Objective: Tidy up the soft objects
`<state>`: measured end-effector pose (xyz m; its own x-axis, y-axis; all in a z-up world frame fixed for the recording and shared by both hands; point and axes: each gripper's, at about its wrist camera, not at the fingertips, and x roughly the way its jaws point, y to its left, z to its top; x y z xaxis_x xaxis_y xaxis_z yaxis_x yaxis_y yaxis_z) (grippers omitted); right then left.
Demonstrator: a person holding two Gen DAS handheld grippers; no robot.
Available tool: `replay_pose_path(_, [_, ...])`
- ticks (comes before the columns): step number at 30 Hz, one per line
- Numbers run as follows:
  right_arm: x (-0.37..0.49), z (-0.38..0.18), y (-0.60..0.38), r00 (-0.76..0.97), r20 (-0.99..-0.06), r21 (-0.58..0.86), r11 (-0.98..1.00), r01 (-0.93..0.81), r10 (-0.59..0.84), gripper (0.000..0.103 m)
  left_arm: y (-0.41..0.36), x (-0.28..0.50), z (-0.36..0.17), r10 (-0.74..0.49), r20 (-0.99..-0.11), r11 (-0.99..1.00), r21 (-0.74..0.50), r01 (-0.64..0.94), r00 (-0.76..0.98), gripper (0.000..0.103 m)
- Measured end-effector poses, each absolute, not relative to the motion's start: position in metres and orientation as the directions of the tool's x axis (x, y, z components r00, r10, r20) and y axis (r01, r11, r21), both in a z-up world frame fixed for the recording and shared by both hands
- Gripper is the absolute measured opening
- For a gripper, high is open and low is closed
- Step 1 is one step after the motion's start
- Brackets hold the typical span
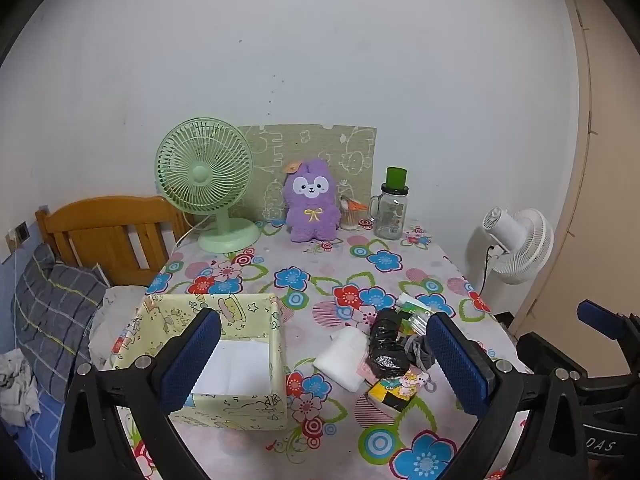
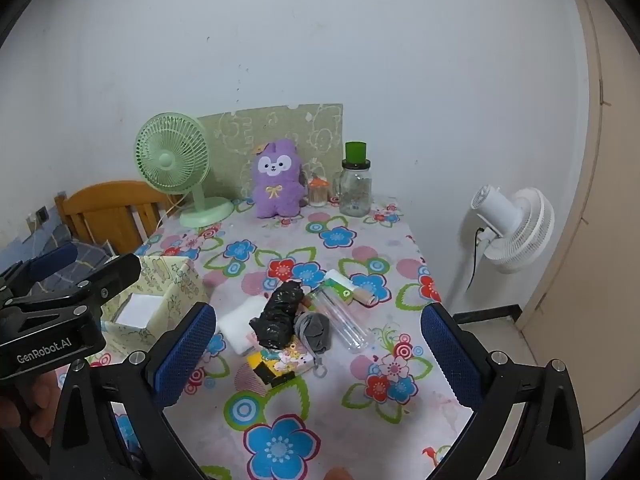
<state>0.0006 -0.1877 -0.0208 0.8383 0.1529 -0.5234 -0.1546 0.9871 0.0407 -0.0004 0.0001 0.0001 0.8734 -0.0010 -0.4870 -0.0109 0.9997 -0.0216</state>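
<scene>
only the right view shows the clear tube [image 2: 343, 318]. the yellow box [image 1: 224, 360] looks empty. both claws, left gripper [image 1: 326, 360] and right gripper [image 2: 320, 360], gape wide, holding nothing.

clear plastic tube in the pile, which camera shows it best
The right wrist view: the clear tube lies in full length beside the grey cloth. In the left wrist view only its end peeks out behind the left gripper's finger.
</scene>
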Motion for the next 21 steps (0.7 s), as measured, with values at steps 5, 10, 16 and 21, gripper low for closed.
replay_pose_path(5, [-0.0012, -0.0204, -0.1870, 0.845, -0.516, 0.029, 0.988, -0.149, 0.143, 0.103, -0.0009, 0.0003, -0.0003, 0.002, -0.492, 1.000, -0.020, -0.014, 0.871, 0.103])
replay_pose_path(10, [-0.0058, -0.0202, -0.1874, 0.846, -0.512, 0.031, 0.988, -0.154, 0.148, 0.103, -0.0064, 0.0020, -0.0026, -0.003, -0.494, 1.000, -0.025, -0.011, 0.870, 0.103])
replay_pose_path(16, [-0.0033, -0.0211, -0.1863, 0.845, -0.514, 0.025, 0.988, -0.154, 0.145, 0.103, -0.0011, -0.0028, 0.0033, -0.013, -0.489, 0.999, -0.035, -0.005, 0.872, 0.103])
replay_pose_path(21, [-0.0037, -0.0212, -0.1860, 0.846, -0.514, 0.024, 0.988, -0.154, 0.144, 0.103, -0.0018, -0.0011, 0.0049, -0.010, -0.487, 1.000, -0.030, -0.005, 0.873, 0.103])
